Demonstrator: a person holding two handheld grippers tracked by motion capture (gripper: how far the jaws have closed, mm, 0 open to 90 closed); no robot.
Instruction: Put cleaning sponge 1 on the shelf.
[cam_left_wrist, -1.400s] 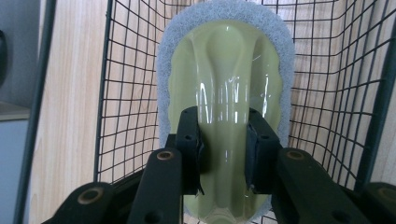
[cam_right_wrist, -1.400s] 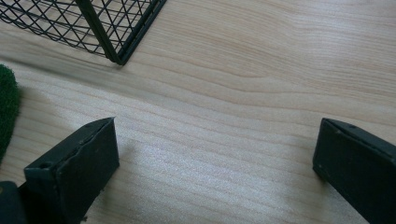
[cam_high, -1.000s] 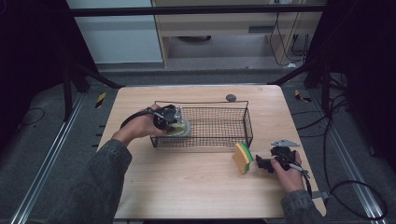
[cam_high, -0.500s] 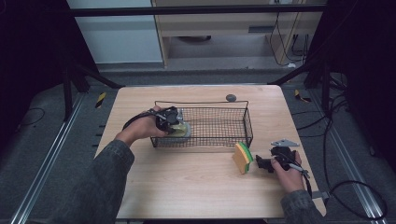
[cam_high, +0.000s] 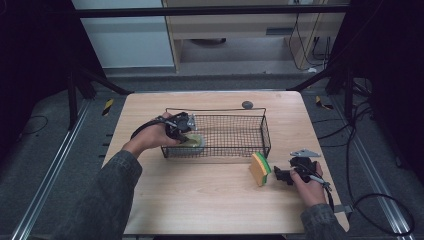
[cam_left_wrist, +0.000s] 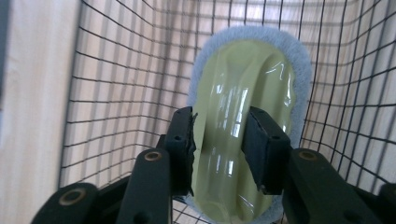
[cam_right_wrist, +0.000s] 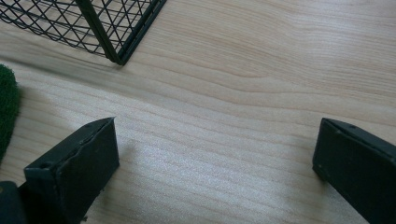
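Observation:
My left gripper (cam_high: 181, 126) reaches into the left end of a black wire basket (cam_high: 265, 135). It is shut on a scrubbing pad (cam_high: 193, 141) with a glossy pale green handle and a fuzzy blue-grey rim. In the left gripper view the jaws of my left gripper (cam_left_wrist: 222, 149) pinch the handle of the pad (cam_left_wrist: 247, 74) from both sides, and the pad lies close to the basket mesh (cam_left_wrist: 116, 93). A yellow and green sponge (cam_high: 260, 168) stands on edge on the table right of the basket. Just right of it, my right gripper (cam_high: 279, 175) rests low over the wood. Its jaws (cam_right_wrist: 215, 154) are wide apart and hold nothing.
A small dark round object (cam_high: 247, 104) lies on the wooden table (cam_high: 200, 200) behind the basket. In the right gripper view the basket corner (cam_right_wrist: 116, 46) is at the upper left and the sponge's green edge (cam_right_wrist: 7, 112) at the far left.
My left gripper has carried the pad lower and toward the basket's near wall. The right gripper and the sponge have stayed put.

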